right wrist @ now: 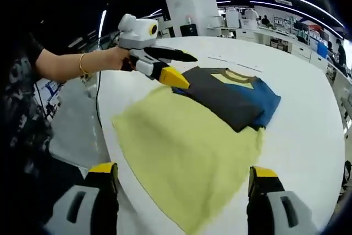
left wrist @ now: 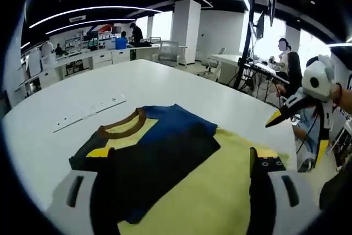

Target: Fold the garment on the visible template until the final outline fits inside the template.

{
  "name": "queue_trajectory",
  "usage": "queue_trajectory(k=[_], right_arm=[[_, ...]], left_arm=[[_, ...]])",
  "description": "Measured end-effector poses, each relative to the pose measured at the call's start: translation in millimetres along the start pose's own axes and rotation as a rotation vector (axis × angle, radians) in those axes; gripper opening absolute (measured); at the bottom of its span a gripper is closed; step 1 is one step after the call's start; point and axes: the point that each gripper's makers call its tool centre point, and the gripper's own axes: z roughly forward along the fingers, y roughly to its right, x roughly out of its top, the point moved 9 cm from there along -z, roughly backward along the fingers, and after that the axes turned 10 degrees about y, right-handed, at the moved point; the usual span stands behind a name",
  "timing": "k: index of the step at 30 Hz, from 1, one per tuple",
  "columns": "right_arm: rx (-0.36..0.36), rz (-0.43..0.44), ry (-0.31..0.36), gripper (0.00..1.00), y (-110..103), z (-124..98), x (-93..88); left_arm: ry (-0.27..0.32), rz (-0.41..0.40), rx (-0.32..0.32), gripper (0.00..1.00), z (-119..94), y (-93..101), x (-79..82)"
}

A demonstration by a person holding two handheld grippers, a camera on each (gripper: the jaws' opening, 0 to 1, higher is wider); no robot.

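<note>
Both grippers spread, holding nothing. Left gripper [right wrist: 179,67] hovers nr folded shirt [right wrist: 234,97] on yellow template [right wrist: 187,152]; right gripper [right wrist: 181,191] hangs back, prob checking fit.

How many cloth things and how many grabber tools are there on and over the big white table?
Folded dark grey, blue and yellow T-shirt: 1
Flat pale yellow cloth sheet: 1
Hand-held tools, left tool and right tool: 2
Total: 4, at the white table.

A white strip [left wrist: 91,113] lies on the white table [left wrist: 165,81]; desks [left wrist: 99,56] beyond.
</note>
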Motion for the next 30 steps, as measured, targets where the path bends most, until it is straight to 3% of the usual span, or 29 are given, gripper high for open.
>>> queue_trajectory(k=[6,13,20,30], right_arm=[[0.034,-0.029,-0.06,0.98,-1.2,0.5,-9.6],[0.056,-0.063,-0.115,0.95,-1.4,-0.3,-23.3],[0.059,-0.124,-0.174,0.9,0.5,0.2,-36.5],[0.032,-0.143,-0.211,0.82,3.6,-1.2,-54.4]], left_arm=[[-0.015,-0.024,0.007,0.99,-28.3,-5.1,-11.0],[-0.067,0.035,0.017,0.94,-60.2,-6.7,-28.3],[-0.076,0.054,-0.015,0.89,-90.6,-1.8,-39.2],[-0.145,0.053,-0.031,0.84,-128.2,8.2,-64.3]])
